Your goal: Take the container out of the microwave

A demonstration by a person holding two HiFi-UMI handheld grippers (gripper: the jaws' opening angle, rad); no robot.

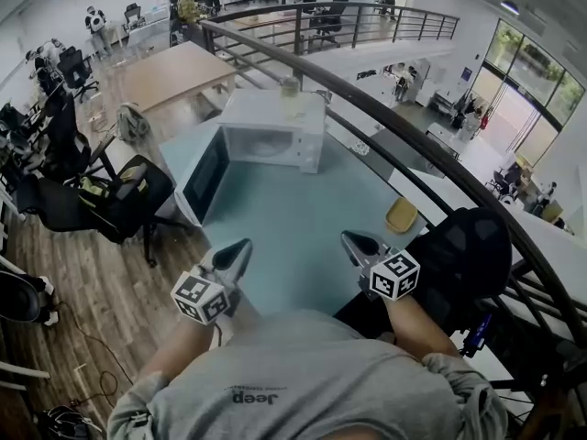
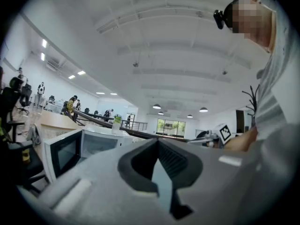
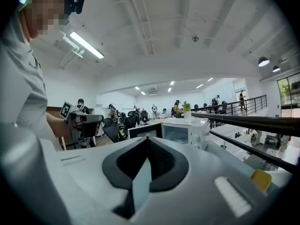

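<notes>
A white microwave (image 1: 275, 134) stands at the far end of the light blue table (image 1: 293, 236), its door (image 1: 204, 174) swung open to the left. The cavity looks pale and I cannot make out a container in it. My left gripper (image 1: 240, 248) and right gripper (image 1: 353, 239) hover side by side over the table's near part, well short of the microwave, both pointing toward it. Each is shut with nothing between its jaws. The left gripper view shows its joined tips (image 2: 158, 142) and the microwave (image 2: 93, 142). The right gripper view shows its own tips (image 3: 148, 138) and the microwave (image 3: 185, 130).
A green-capped bottle (image 1: 290, 90) stands on top of the microwave. A small yellow thing (image 1: 402, 214) lies on the table at the right, near a dark curved railing (image 1: 431, 159). Black office chairs (image 1: 110, 200) stand left of the table.
</notes>
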